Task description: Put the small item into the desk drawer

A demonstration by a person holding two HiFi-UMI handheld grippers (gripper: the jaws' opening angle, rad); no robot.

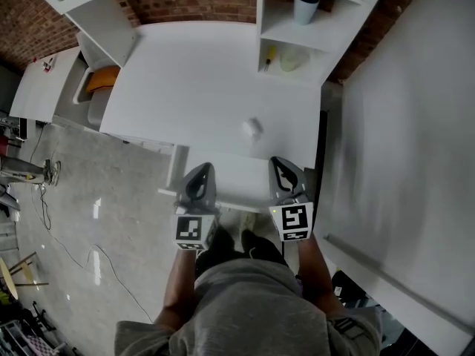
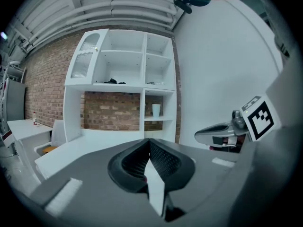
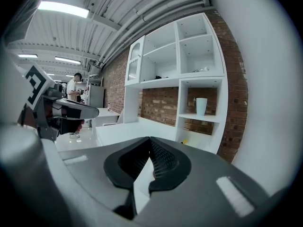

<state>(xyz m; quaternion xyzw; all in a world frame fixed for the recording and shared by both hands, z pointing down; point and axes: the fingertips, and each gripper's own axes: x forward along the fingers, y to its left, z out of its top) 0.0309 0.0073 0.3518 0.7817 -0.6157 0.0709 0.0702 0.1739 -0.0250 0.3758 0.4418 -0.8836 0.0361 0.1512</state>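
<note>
The small white item [image 1: 252, 129] lies on the white desk [image 1: 193, 80], a little back from its near edge. A white panel [image 1: 230, 178] juts out from the desk's front; I cannot tell whether it is the drawer. Over that panel my left gripper [image 1: 202, 170] and right gripper [image 1: 280, 163] are held side by side, both short of the item. In the left gripper view the left gripper [image 2: 149, 143] has its jaws together and empty. The right gripper [image 3: 150, 141] is likewise shut on nothing. Each gripper shows in the other's view: the right gripper [image 2: 222, 134] and the left gripper [image 3: 71, 111].
A white shelf unit at the desk's back right holds a pale cup [image 1: 306, 6], a yellow thing [image 1: 269, 54] and a pale bowl shape [image 1: 291, 58]. An orange object [image 1: 100, 80] lies left of the desk. A white wall [image 1: 401, 139] runs along the right. A person [image 3: 75, 86] stands far off.
</note>
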